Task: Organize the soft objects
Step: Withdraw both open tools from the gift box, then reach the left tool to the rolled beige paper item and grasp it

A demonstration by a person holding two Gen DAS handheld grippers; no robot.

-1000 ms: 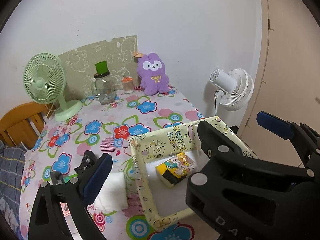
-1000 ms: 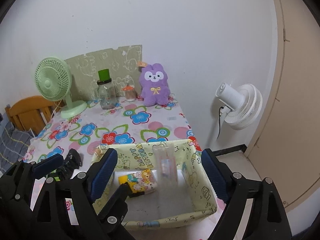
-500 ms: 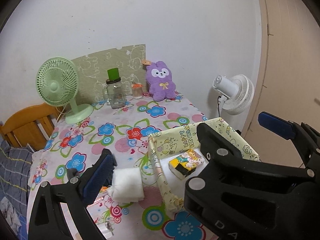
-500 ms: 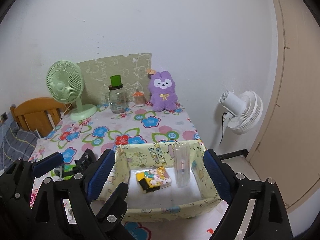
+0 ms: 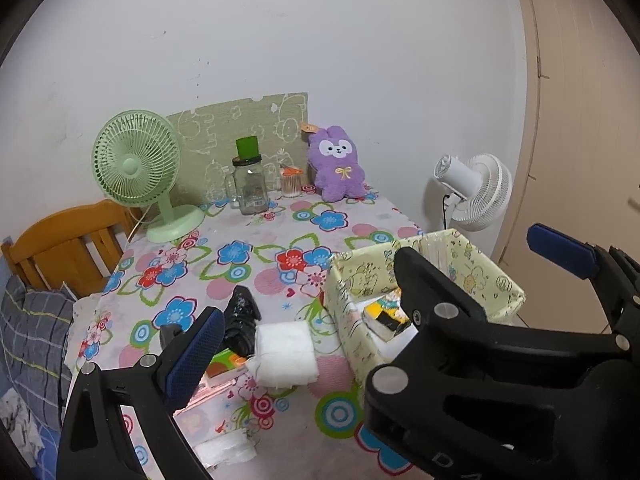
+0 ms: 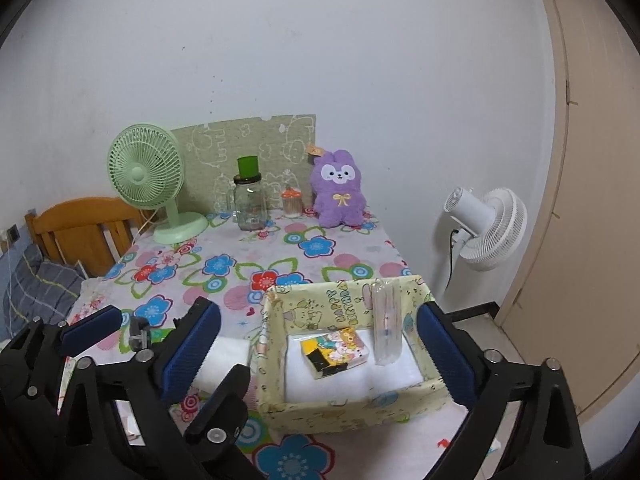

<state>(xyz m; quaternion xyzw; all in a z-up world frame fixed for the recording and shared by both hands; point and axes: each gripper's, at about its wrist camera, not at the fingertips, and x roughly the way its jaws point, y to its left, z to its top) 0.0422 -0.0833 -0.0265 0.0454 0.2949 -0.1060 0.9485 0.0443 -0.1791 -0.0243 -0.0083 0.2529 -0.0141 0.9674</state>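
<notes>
The white pad (image 5: 285, 354) lies flat on the flowered cloth (image 5: 256, 248) at lower centre of the left wrist view, just left of the yellow box (image 5: 494, 276). It looks like folded cotton or gauze: probably very light, limp and compressible, not slippery, not fragile. A pinch across its short sides near the middle should lift it; taken by one corner it would likely droop or unfold. Touching its upper left edge is a black item (image 5: 240, 320), soft-looking, but I cannot tell what it is.

In the right wrist view the box sits at lower centre. Inside lie a printed tissue pack (image 6: 334, 352), soft and light, with a film wrap that may slide, and a clear sleeve (image 6: 386, 326) leaning on the far wall, which looks stiffer.

The purple plush (image 5: 338, 166), at upper centre against the wall, is squashy and should take a grip anywhere on its body.

The left gripper (image 5: 372, 296) has its fingers wide apart with nothing held. The right gripper (image 6: 320, 344) is opening its jaws, wide already, with nothing pressed between the pads; the box only shows beyond them.

Count: one white pad, one black item, one plush, one tissue pack, one clear sleeve, one box, two fans (green (image 5: 138, 164), white (image 5: 476, 190)), one jar (image 5: 250, 190).
</notes>
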